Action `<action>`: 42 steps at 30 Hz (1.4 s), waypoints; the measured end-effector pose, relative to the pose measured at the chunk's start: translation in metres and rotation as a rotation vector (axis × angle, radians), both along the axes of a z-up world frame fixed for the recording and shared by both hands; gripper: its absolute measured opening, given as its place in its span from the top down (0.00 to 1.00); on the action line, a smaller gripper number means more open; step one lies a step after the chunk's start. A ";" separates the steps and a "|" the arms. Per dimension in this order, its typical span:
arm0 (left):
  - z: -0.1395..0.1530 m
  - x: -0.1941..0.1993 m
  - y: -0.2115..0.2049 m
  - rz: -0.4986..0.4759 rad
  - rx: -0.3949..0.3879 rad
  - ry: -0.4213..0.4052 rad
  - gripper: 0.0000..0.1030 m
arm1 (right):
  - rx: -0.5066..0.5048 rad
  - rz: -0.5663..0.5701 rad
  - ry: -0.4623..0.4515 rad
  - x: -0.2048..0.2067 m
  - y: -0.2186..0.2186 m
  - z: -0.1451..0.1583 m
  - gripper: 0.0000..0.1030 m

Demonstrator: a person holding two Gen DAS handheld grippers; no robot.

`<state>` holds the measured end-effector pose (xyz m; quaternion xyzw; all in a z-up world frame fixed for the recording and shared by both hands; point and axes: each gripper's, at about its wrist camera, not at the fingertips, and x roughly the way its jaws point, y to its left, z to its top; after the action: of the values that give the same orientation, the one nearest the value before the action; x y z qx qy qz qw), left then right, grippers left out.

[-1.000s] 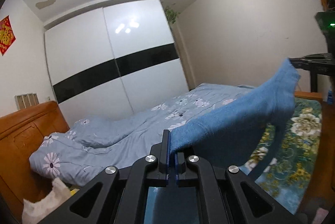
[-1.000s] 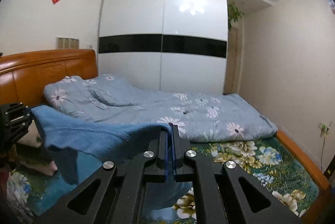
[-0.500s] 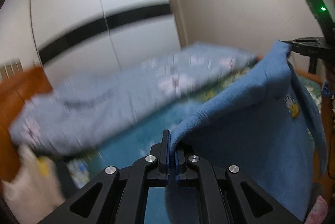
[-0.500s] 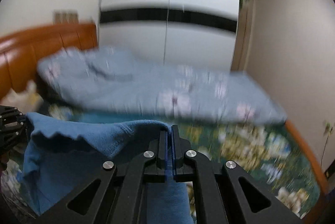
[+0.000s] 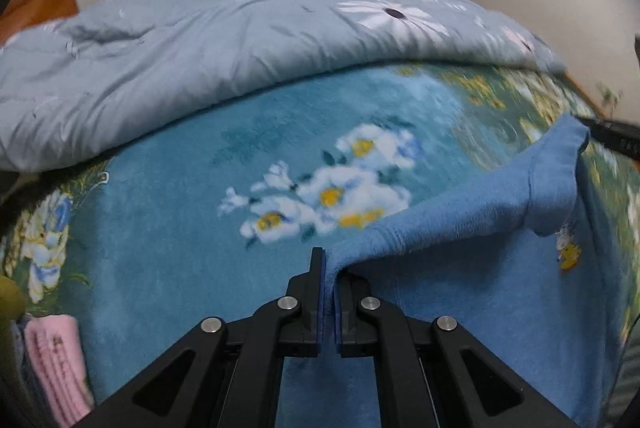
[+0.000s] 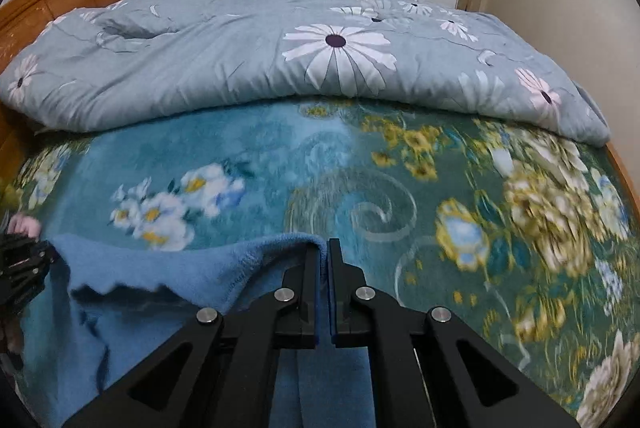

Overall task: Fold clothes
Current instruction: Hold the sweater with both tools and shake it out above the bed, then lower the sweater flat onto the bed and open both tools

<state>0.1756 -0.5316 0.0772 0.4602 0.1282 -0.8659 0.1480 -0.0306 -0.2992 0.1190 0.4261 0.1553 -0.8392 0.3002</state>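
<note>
- Here, a blue fleece garment (image 5: pixel 472 228) is hanging stretched between two hand-held grippers, its top edge running sideways from one to the other, so its long axis is lying across the line both grippers are pointing along.
- The left gripper (image 5: pixel 328 292) is pinching one top corner tightly, jaws closed on the fabric; from there the garment is spreading away to its right and hanging below.
- The right gripper (image 6: pixel 323 284) is clamping the other top corner the same way, with the cloth trailing off to its left and below.
- Both grippers are pointing steeply down at a teal floral blanket (image 6: pixel 280 167), which is lying ahead of and beneath the garment; neither hand is looking nearer to it than the other.
- Beyond the blanket, a pale blue daisy-print duvet (image 6: pixel 240 59) is lying bunched along the far side.
- To the left gripper's lower left, a pink folded item (image 5: pixel 56 360) is sitting at the edge of view, partly cut off.
- The garment's lower hem is hidden beneath the gripper bodies, so I cannot tell whether it is touching the blanket.
- A small printed motif (image 5: pixel 568 248) on the fleece is too blurred to identify.
</note>
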 end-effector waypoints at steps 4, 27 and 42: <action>-0.036 -0.022 -0.030 0.072 0.064 -0.077 0.96 | 0.045 0.015 -0.048 -0.027 -0.032 -0.031 0.98; -0.053 -0.003 -0.069 0.256 0.378 -0.012 0.86 | -0.052 -0.031 -0.202 -0.021 0.040 -0.036 0.71; -0.034 -0.018 0.047 -0.087 0.146 -0.067 0.67 | 0.021 0.084 -0.266 0.138 0.153 -0.063 0.71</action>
<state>0.1576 -0.4850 0.0434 0.5037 0.1658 -0.8440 0.0807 0.1070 -0.1459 0.0557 0.5299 0.1407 -0.7603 0.3485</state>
